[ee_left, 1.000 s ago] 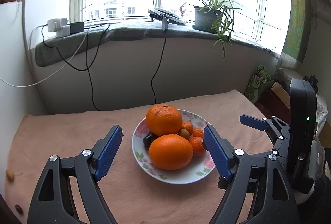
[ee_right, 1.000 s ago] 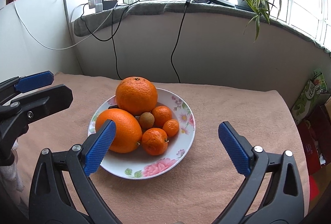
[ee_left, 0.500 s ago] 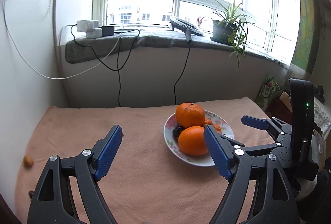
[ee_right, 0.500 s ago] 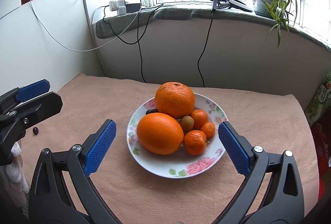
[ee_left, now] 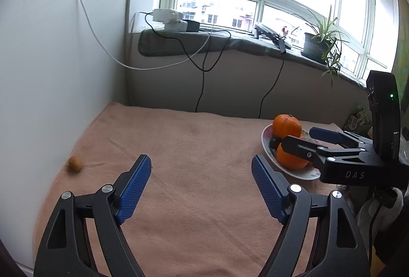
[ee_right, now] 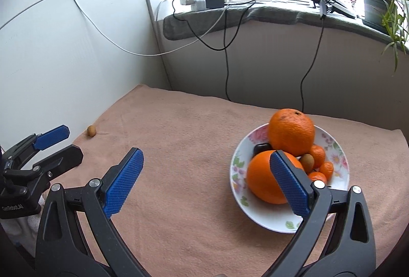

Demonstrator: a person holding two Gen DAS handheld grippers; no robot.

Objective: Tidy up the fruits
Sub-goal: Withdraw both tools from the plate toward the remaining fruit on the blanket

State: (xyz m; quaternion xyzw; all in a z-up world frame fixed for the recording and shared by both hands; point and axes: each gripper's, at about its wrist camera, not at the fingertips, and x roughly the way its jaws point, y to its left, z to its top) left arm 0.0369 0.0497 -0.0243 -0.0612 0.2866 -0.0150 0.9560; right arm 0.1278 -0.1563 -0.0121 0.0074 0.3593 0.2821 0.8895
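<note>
A floral white plate (ee_right: 334, 213) on the pink cloth holds two big oranges (ee_right: 291, 131), several small tangerines (ee_right: 317, 153), a small brown fruit (ee_right: 306, 160) and a dark fruit (ee_right: 260, 147); the plate also shows in the left wrist view (ee_left: 267, 141). A small tan fruit (ee_left: 75, 163) lies alone by the white left wall, also in the right wrist view (ee_right: 91, 130). My left gripper (ee_left: 200, 185) is open and empty over bare cloth. My right gripper (ee_right: 205, 179) is open and empty, its right finger in front of the plate.
The pink cloth (ee_left: 194, 139) covers the table up to the white wall panel (ee_left: 51, 72) on the left. A windowsill (ee_right: 242, 13) behind carries chargers, hanging cables and a potted plant (ee_right: 378, 6). Packages (ee_left: 358, 119) stand beyond the table's right end.
Both grippers have swung left: the plate has shifted to the right in both views, and the lone tan fruit by the wall has come into fuller view. Both stay open.
</note>
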